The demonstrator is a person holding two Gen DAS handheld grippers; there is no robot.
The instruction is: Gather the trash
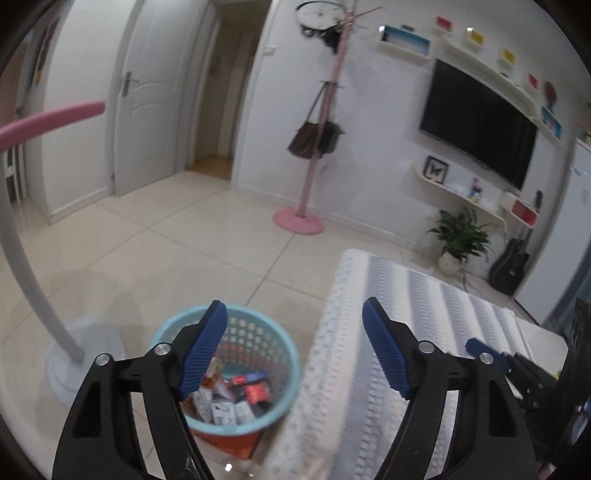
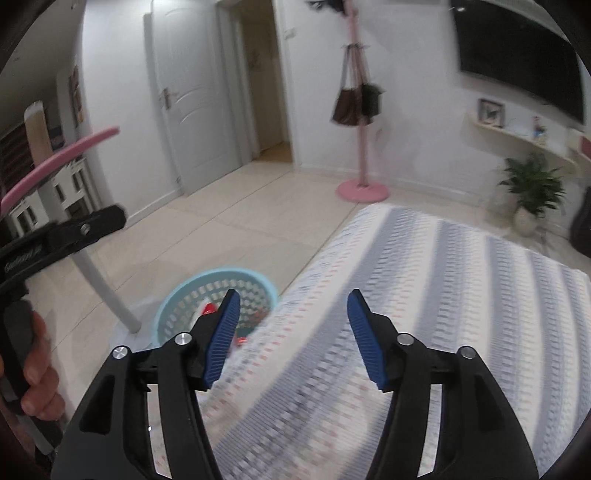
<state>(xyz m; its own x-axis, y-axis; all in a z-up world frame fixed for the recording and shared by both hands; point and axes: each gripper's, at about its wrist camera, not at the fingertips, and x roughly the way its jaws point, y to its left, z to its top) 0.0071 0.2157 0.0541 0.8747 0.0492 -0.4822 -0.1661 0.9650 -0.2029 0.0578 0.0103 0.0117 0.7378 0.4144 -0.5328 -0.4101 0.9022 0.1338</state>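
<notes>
Both tongs, left tongs (image 1: 295, 349) and right tongs (image 2: 291, 339), hang open and empty over the cloth-covered bench (image 1: 424, 295) (nothing between them), because the wrappers (image 1: 236, 395) already lie in the blue basket (image 1: 162, 332) on the floor.

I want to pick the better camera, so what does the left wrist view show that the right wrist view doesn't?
Only left wrist: wrappers visible inside the basket, wall clock, guitar.
Only right wrist: a hand gripping the left gripper's handle.
Both: basket, striped cloth, pink coat stand, plant, TV; each gripper open and empty.
</notes>
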